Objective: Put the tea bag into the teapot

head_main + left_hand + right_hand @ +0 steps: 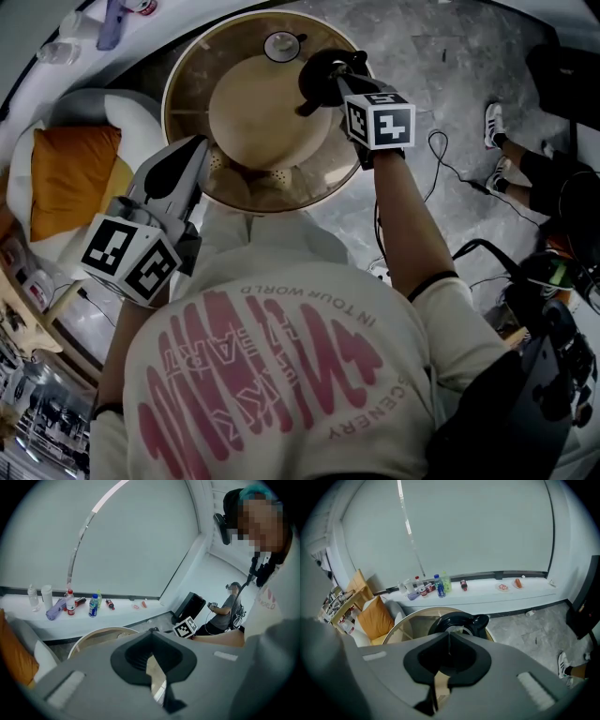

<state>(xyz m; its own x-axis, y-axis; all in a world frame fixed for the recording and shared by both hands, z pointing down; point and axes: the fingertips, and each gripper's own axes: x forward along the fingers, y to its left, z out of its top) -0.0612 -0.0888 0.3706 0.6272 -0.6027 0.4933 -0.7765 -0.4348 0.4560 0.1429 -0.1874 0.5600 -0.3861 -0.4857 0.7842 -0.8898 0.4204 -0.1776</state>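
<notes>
one round table (192, 70), black teapot (461, 619) on it. right gripper (449, 635) over the pot, jaws pinched together on pale tea bag (458, 630) at pot's mouth. left gripper (151, 637) closed, empty, by table edge.

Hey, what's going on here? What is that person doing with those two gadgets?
A person stands over a round table with a hand-held gripper in each hand. The right gripper hangs just above a black teapot, its jaws closed on a pale scrap at the pot's mouth, apparently the tea bag, not yet let go. The left gripper is shut and empty, held near the table's edge.
</notes>
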